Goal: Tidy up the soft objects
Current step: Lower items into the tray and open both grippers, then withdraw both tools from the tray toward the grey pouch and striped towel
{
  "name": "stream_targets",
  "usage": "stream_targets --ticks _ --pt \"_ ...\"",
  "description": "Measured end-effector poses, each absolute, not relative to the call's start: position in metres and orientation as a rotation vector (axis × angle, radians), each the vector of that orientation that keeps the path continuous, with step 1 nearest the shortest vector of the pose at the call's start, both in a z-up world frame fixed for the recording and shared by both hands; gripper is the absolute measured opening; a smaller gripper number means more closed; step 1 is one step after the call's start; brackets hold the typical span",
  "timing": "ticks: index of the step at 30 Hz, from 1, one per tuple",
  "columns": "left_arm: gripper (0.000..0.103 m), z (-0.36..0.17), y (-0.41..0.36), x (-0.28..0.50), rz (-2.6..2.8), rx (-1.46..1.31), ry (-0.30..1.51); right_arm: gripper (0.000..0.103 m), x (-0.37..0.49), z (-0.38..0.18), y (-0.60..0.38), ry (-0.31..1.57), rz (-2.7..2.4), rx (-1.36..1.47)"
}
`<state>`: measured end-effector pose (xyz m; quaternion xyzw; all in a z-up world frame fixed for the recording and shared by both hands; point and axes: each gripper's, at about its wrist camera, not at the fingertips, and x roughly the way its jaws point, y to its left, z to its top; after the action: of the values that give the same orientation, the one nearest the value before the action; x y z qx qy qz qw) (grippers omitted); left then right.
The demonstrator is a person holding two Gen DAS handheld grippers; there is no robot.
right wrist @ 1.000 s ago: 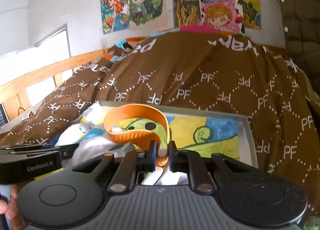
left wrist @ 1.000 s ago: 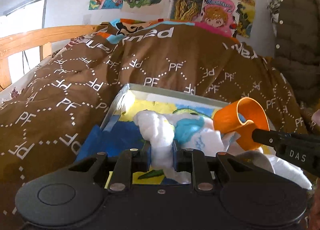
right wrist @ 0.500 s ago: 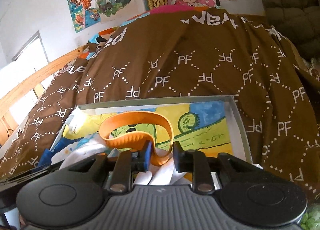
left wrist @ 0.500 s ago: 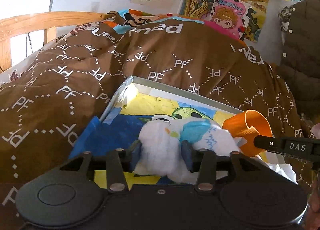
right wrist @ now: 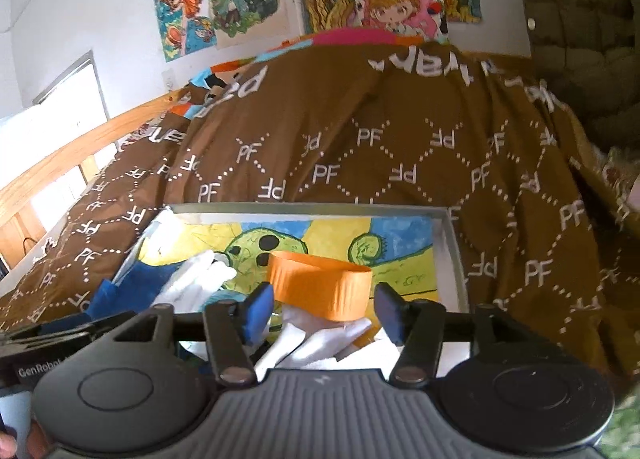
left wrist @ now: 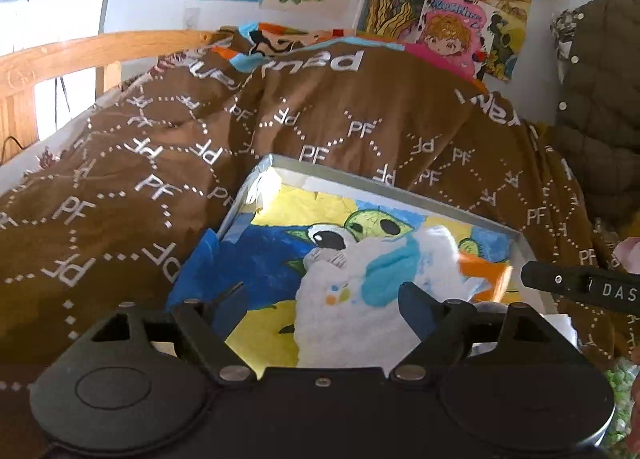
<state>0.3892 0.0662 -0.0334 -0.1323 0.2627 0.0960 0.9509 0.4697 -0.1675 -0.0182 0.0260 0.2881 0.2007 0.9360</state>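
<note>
On the brown blanket (left wrist: pixel 280 127) lies a box (right wrist: pixel 454 243); left gripper (left wrist: pixel 320 303) has just spread off the cloth (left wrist: pixel 360 299); right gripper (right wrist: pixel 324 307) likewise off the band (right wrist: pixel 320 287).

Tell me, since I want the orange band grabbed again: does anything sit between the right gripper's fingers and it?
Nothing visible does. The orange band lies in the tray on white cloth, directly ahead of the open right gripper, whose jaws have just been opening.

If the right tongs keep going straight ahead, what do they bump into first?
Most likely the orange band. It sits right ahead between the open right tongs, which have just been opening, on white cloth inside the painted box. How far off it sits is hard to judge.
</note>
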Motion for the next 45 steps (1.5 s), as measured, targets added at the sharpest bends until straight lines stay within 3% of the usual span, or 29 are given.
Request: stream_targets --ticks 8,17,30,45 --pt "0.1 0.009 0.058 0.325 0.198 -0.324 0.443 0.09 0.397 0.035 -0.199 0.465 0.438 0.038" --pt "0.102 0.062 0.042 0.218 0.16 -0.303 0.296 0.102 0.285 0.091 -0.223 0.308 0.452 0.01" --pt "0.102 0.085 0.04 0.086 0.187 -0.203 0.192 0.103 0.149 0.089 -0.214 0.17 0.44 0.024" --pt "0.102 0.015 0.04 0.051 0.227 -0.137 0.287 0.103 0.106 0.023 -0.195 0.179 0.406 -0.071"
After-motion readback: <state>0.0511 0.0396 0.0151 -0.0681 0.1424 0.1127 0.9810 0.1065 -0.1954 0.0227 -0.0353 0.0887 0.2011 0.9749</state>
